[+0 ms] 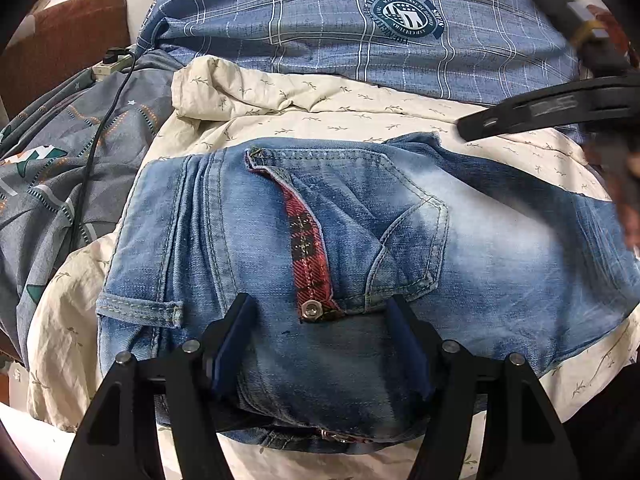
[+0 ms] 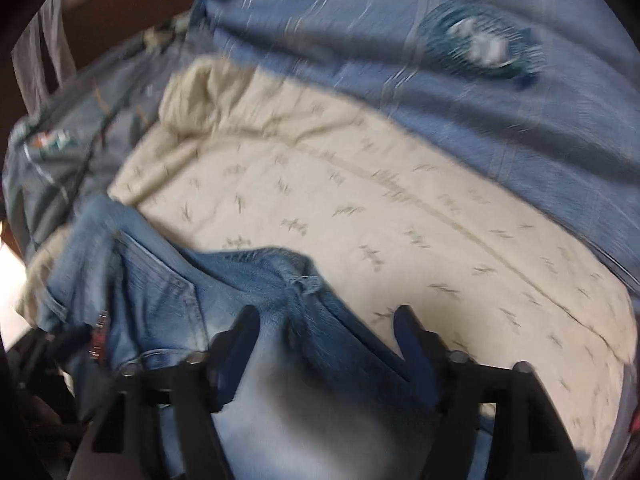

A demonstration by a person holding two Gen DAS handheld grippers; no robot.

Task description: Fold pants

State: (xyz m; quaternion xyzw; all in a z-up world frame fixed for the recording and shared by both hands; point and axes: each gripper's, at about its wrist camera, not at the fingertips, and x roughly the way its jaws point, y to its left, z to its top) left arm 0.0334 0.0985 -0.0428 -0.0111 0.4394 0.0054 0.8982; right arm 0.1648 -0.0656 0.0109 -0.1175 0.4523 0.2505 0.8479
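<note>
Pants (image 1: 360,240) on quilt (image 1: 320,108)

Faded denim pants (image 1: 280,216) with shiny metal snap (image 1: 311,309), on matt, crinkled cream cotton sheet (image 1: 320,108).

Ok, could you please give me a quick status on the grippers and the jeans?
Left gripper open, straddling folded jeans on cream quilt. Right gripper open over the denim. Black cable lies off to the side, clear.
</note>
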